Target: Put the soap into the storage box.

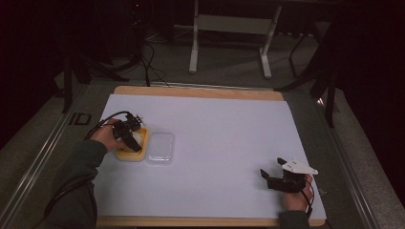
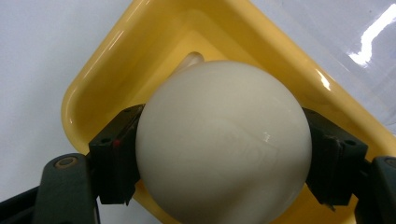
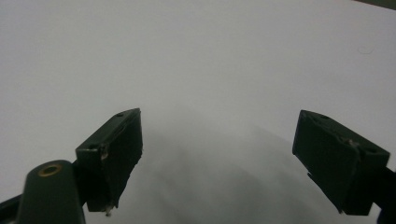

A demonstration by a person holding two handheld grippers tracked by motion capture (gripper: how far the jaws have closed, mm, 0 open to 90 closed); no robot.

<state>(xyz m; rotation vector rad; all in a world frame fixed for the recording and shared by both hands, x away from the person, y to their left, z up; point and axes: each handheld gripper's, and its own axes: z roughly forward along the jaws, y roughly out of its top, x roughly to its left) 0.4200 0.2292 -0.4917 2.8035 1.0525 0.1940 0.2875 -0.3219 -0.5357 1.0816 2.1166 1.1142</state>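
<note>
While the left claw [image 2: 219, 154] squeezes a white ball [image 2: 223, 140] from both sides, the ball sits just above a yellow tray [image 2: 116, 60] at the left of the white surface [image 1: 224, 138]. Seen from the left claw, the ball is so big and close that it hides most of the tray floor, and its bottom is cut off by the edge of the picture. A small pale thing pokes out behind the ball, but I cannot tell what it is. From high up, the hand and claw cover most of the ball, so only a bit of white shows. A clear lid [image 1: 160, 148] lies just beside the tray, touching it; it is hard to see against the white. The right claw [image 3: 219, 158] is wide open with nothing in it, low over the bare surface, well apart from the tray.
</note>
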